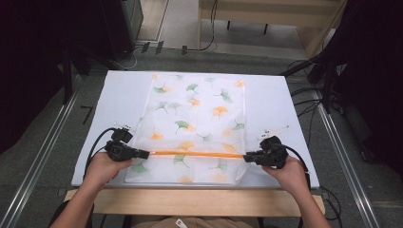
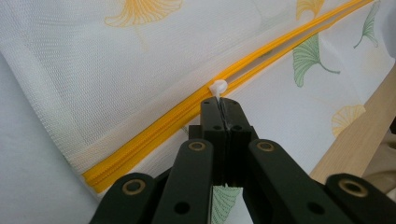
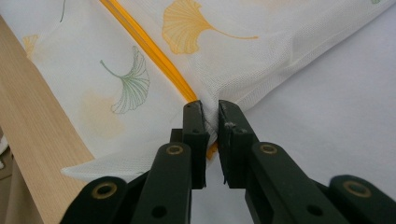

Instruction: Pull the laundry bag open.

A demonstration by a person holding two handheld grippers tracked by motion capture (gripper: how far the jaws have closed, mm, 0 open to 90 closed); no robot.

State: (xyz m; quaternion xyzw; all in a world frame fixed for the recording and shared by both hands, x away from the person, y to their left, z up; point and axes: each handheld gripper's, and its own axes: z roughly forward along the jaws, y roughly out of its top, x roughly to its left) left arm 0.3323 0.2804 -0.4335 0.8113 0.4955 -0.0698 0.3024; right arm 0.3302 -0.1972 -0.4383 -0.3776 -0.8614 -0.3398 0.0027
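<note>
The mesh laundry bag (image 1: 195,123) lies flat between both grippers. Right gripper (image 3: 211,109), nearly closed, pinches bunched mesh at the zipper (image 1: 197,154) end; left gripper (image 2: 220,103), fully closed, clamps the white pull tab (image 2: 218,87) (tiny). A skewed tug may slip it free.

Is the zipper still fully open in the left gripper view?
No: behind the white pull pinched in the left gripper, the yellow zipper runs closed, and ahead of it stands apart.
</note>
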